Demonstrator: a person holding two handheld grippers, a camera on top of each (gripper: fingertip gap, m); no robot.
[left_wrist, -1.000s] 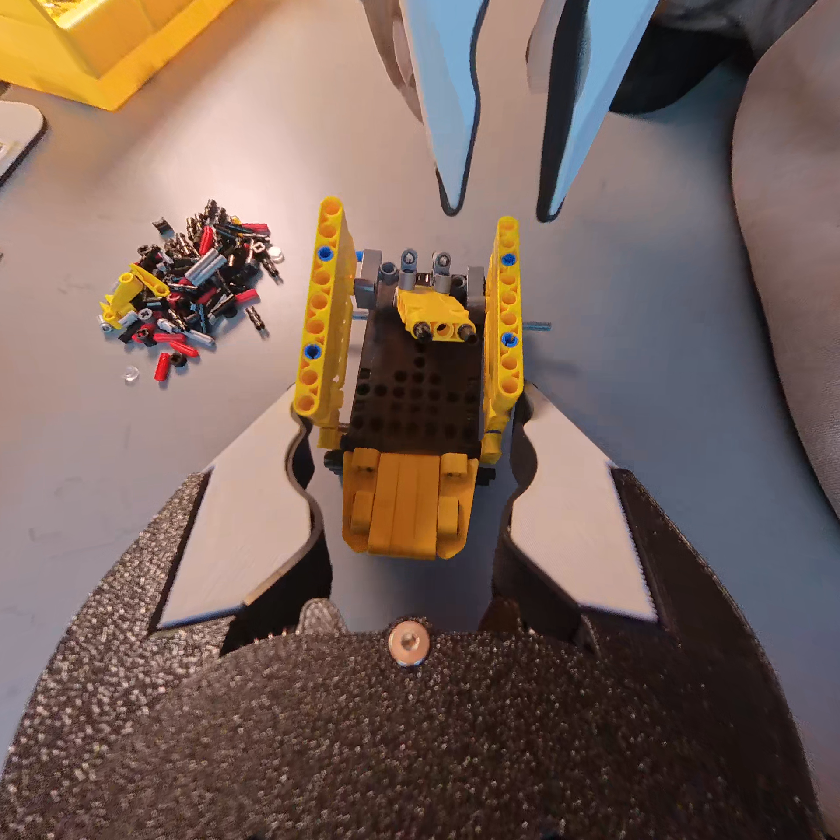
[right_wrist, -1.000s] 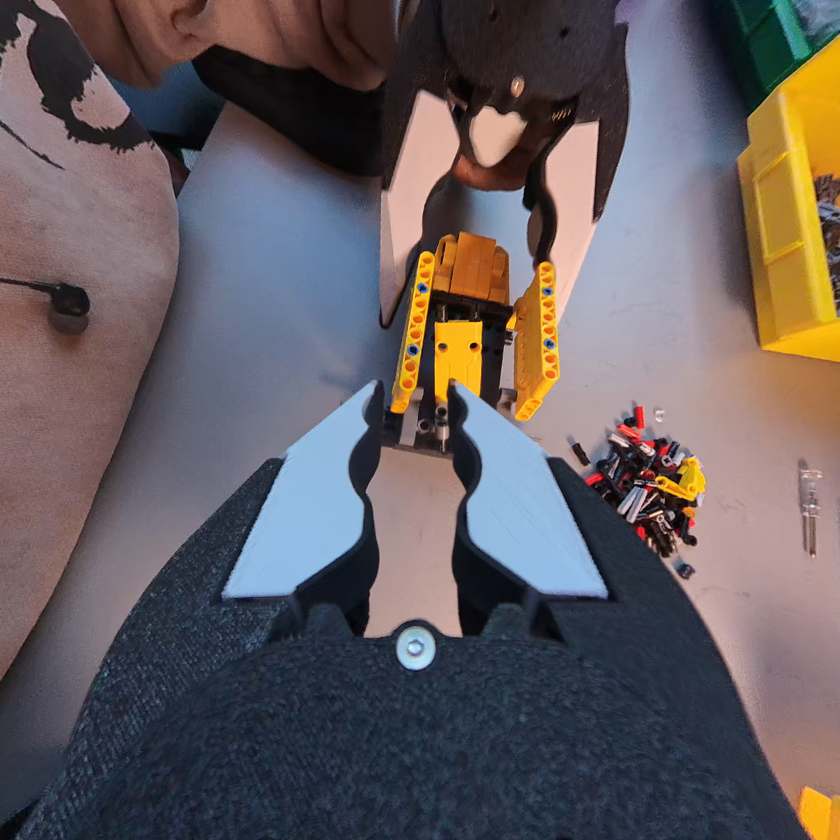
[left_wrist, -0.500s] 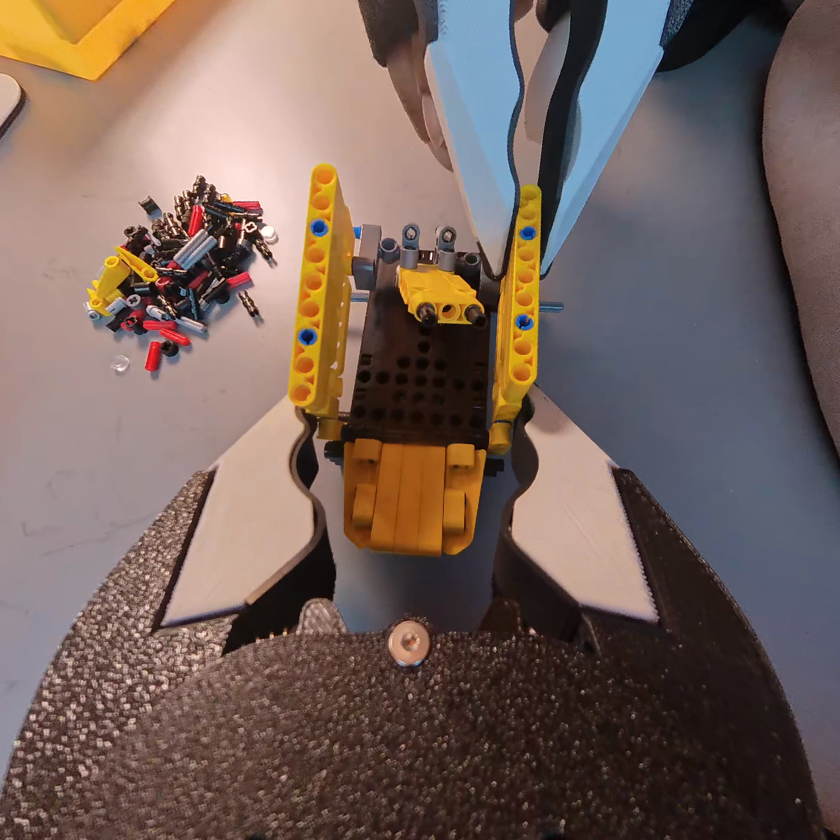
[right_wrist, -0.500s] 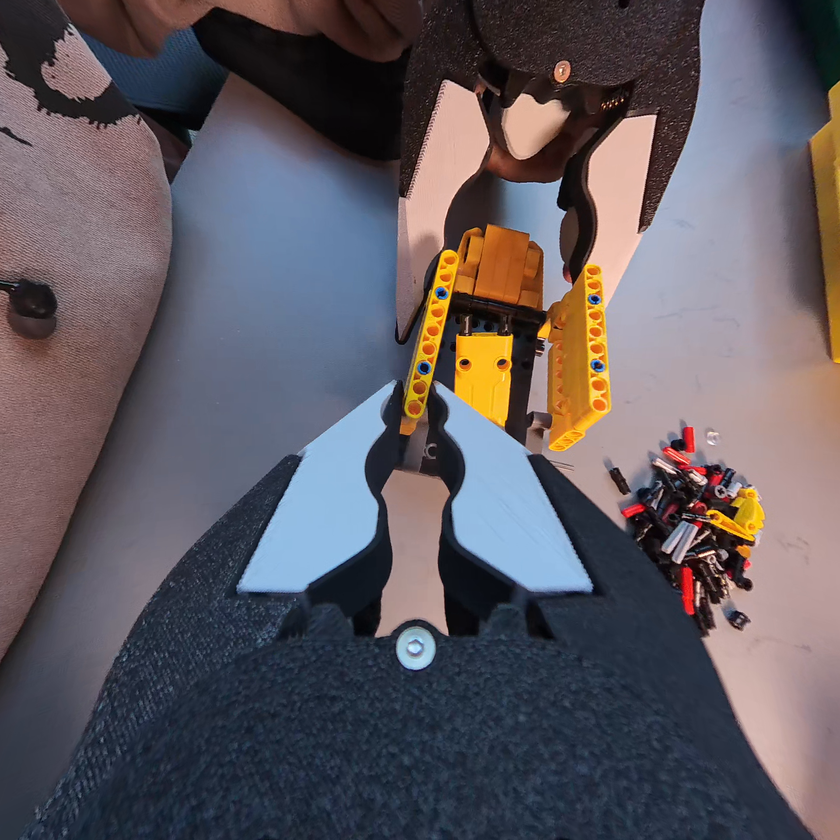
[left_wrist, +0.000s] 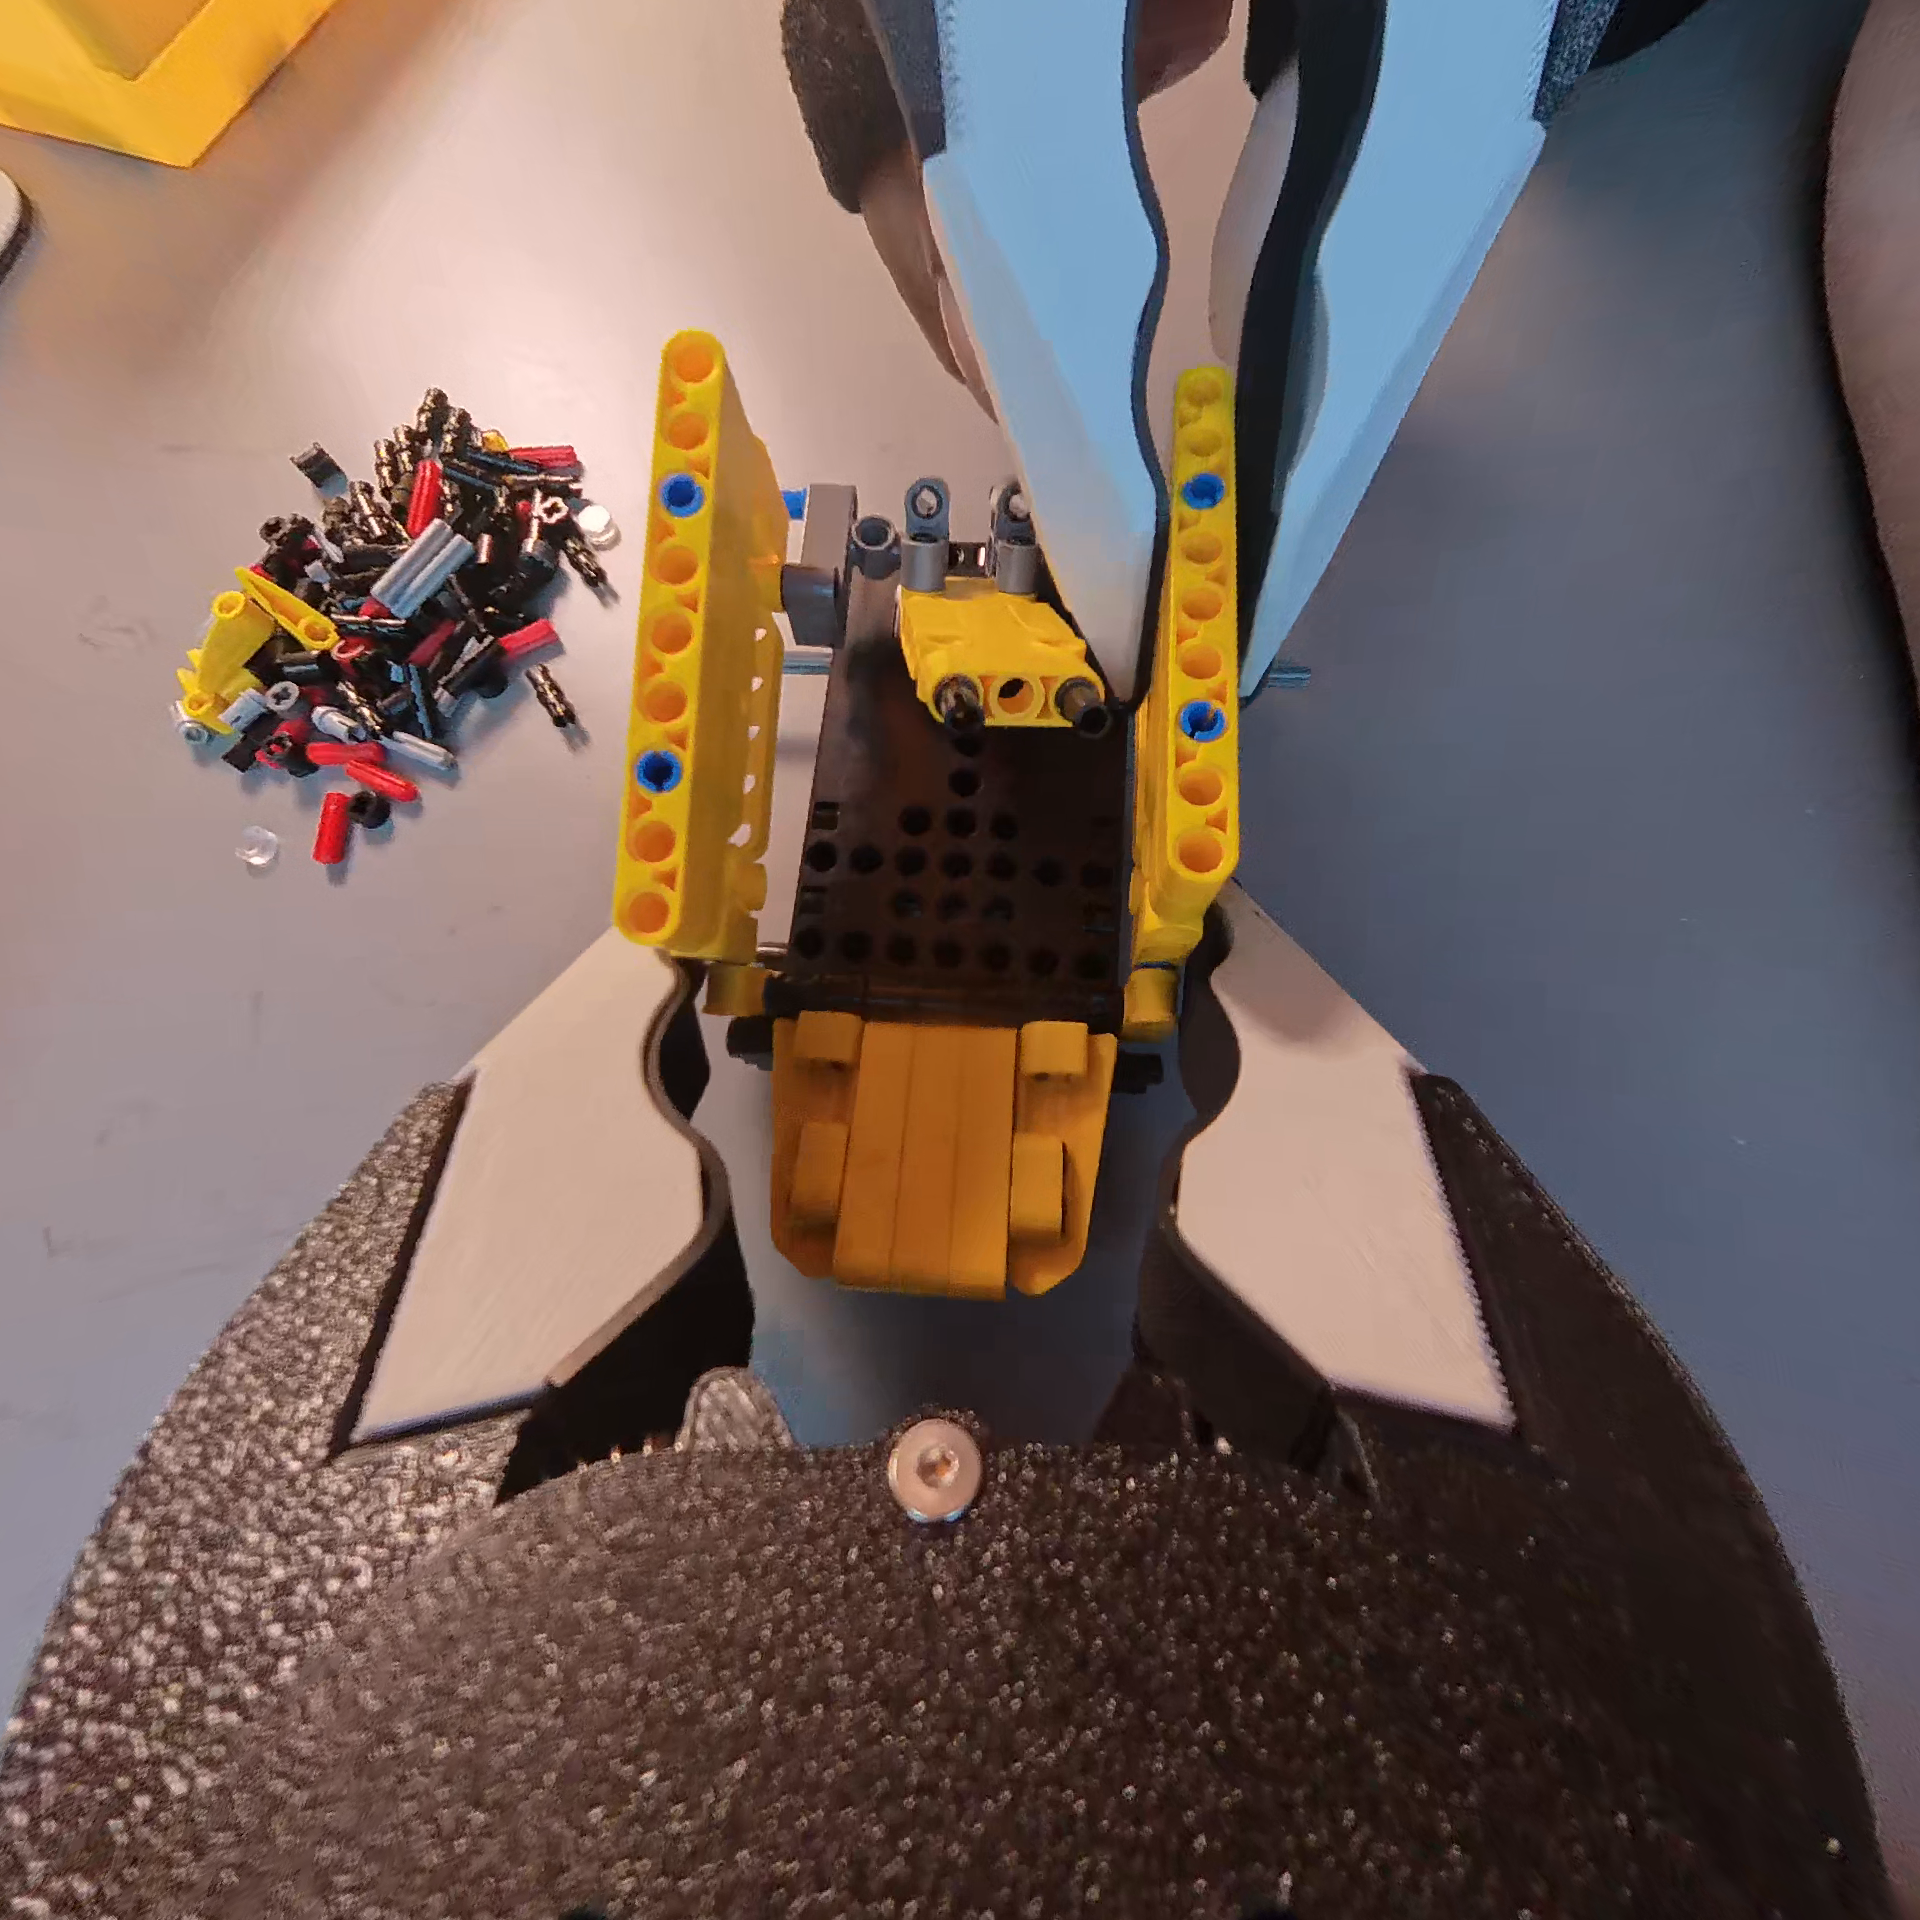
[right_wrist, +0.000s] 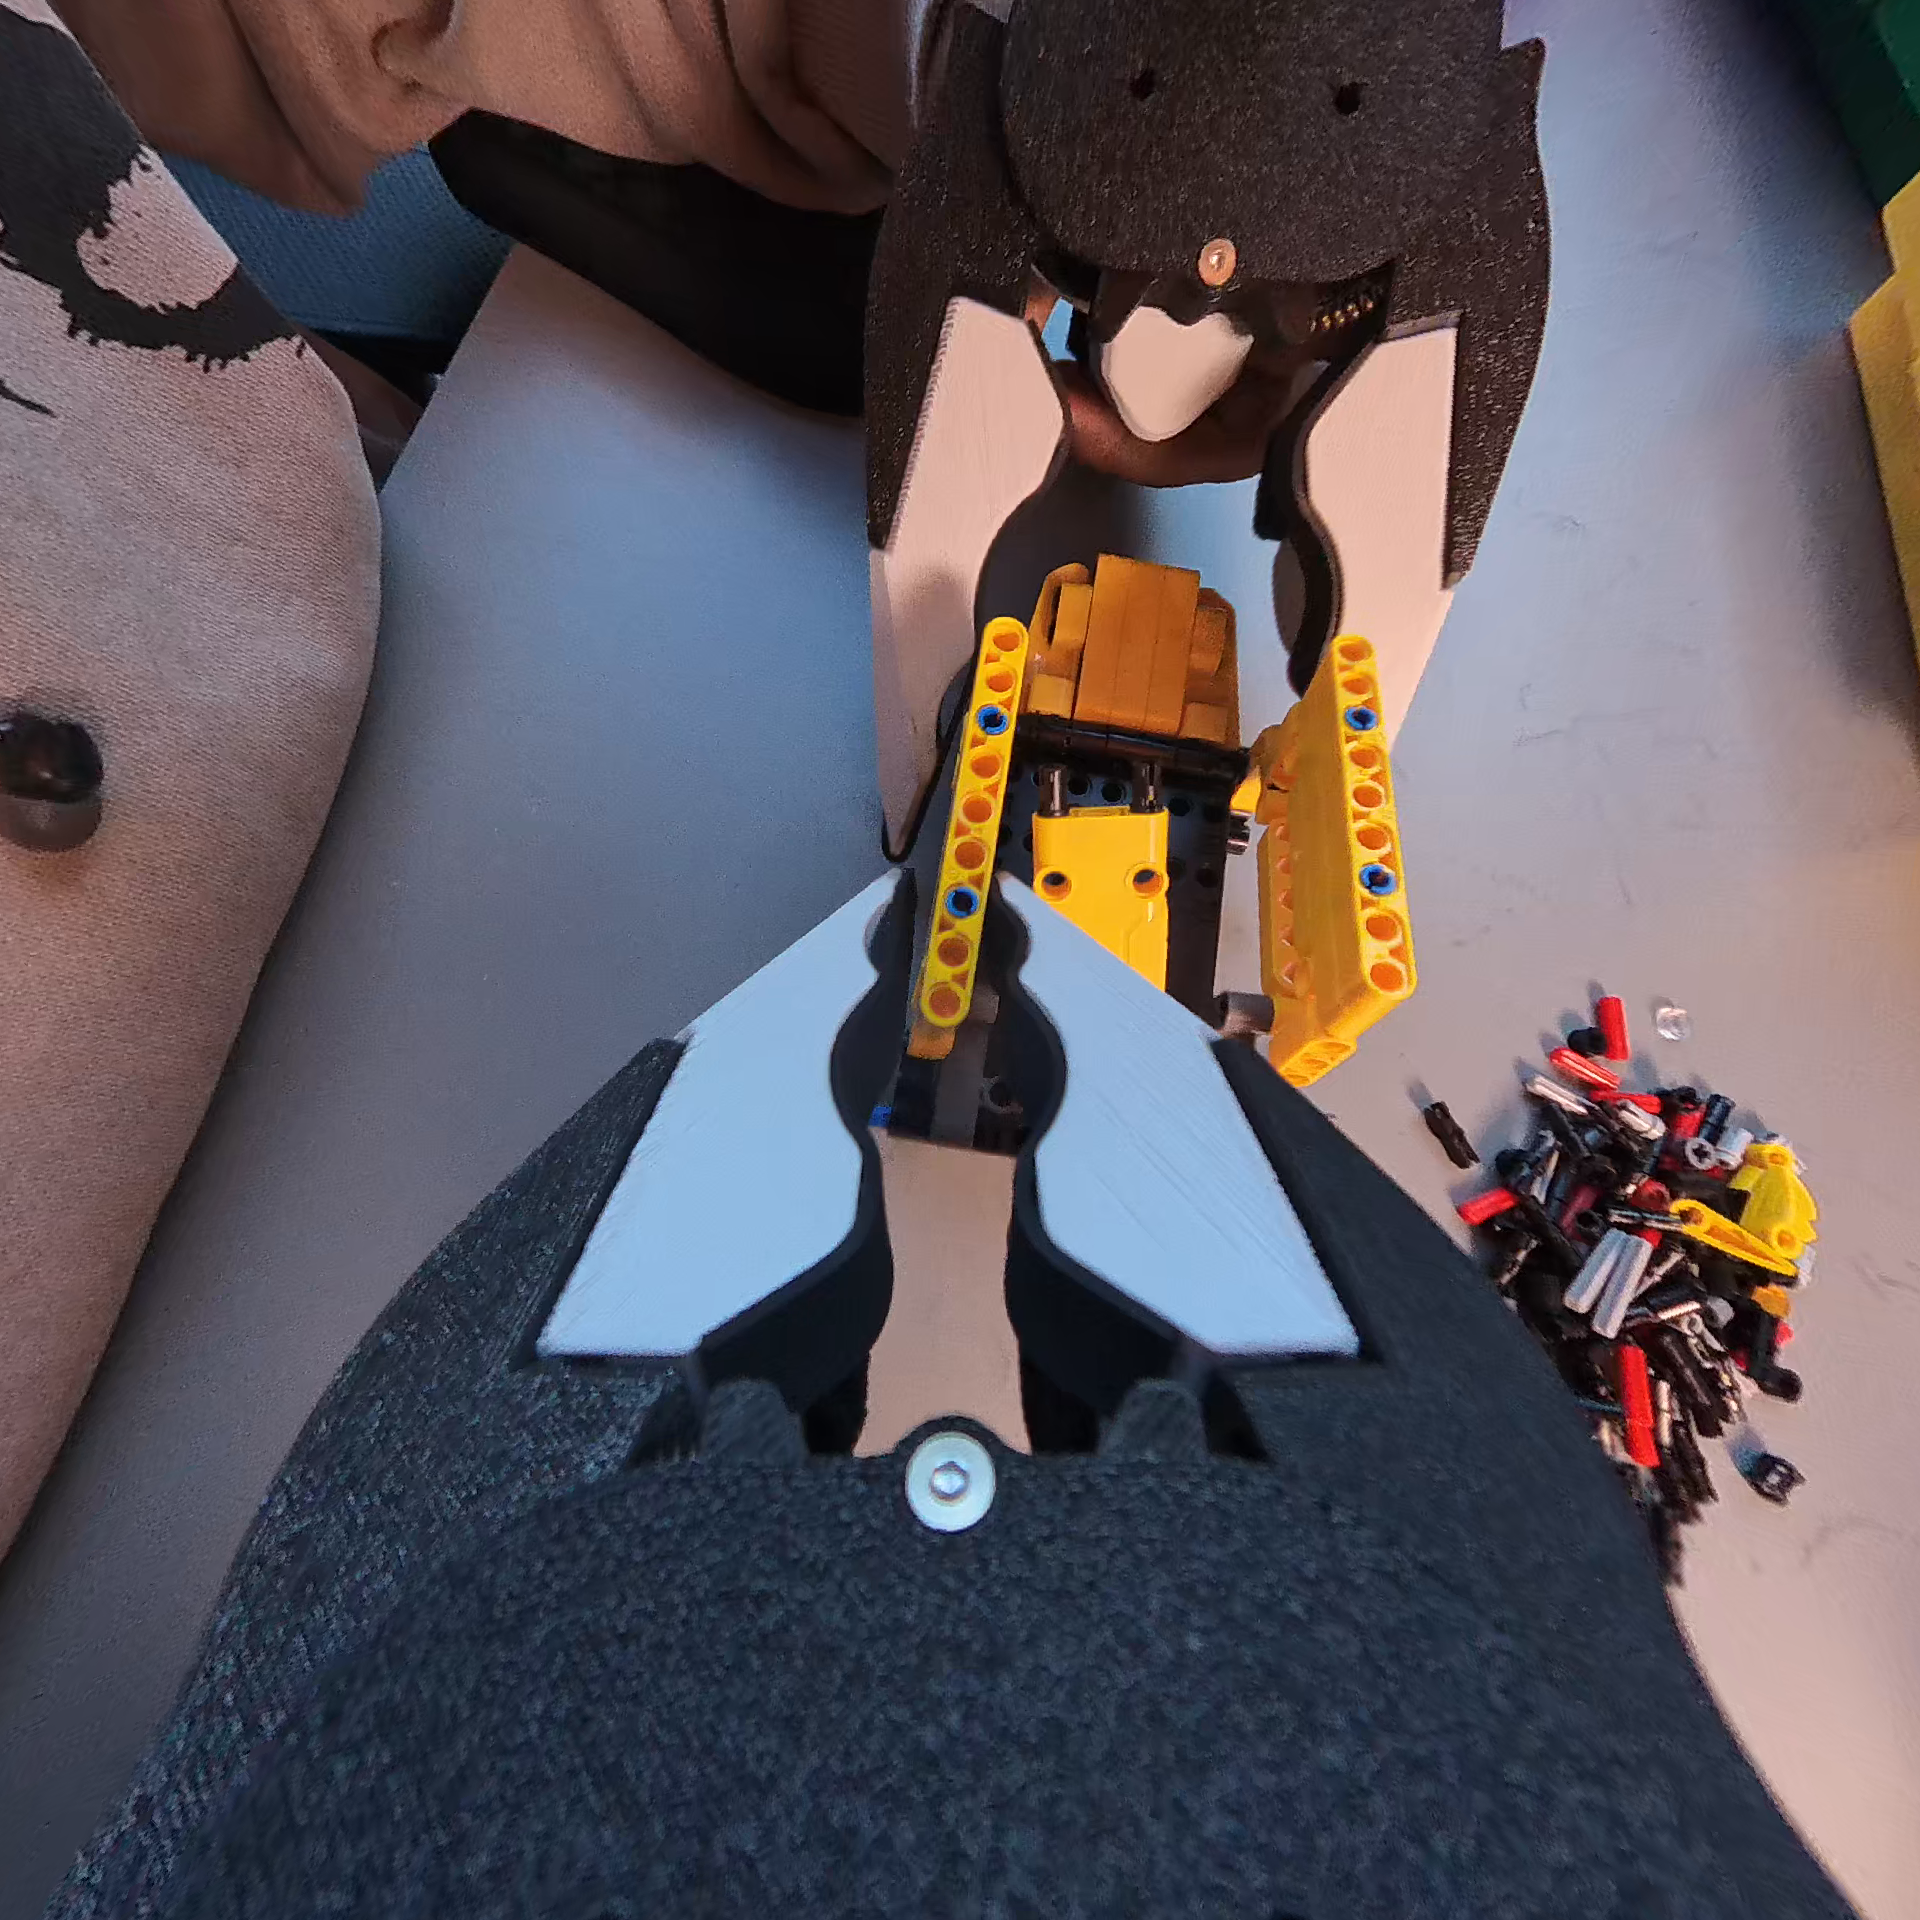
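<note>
One yellow-and-black plastic brick-built vehicle model sits on the grey worktop, at the middle of both views. It carries two long yellow perforated beams: one on the side toward the loose pile, leaning outward, and one on the opposite side, upright. The left gripper reaches in from six o'clock in its own view, jaws spread wide to either side of the model's orange nose, the tips just beside the model; whether they press on it I cannot tell. The right gripper comes from the opposite end, jaws drawn close around the upright beam, one white finger inside the model and the other outside it. One heap of small red, black, grey and yellow plastic pins lies at nine o'clock of the model in the left wrist view, a strip of bare worktop between them. One yellow plastic bin stands at eleven o'clock, at the frame edge. A person's sleeve borders the worktop at nine o'clock in the right wrist view.
</note>
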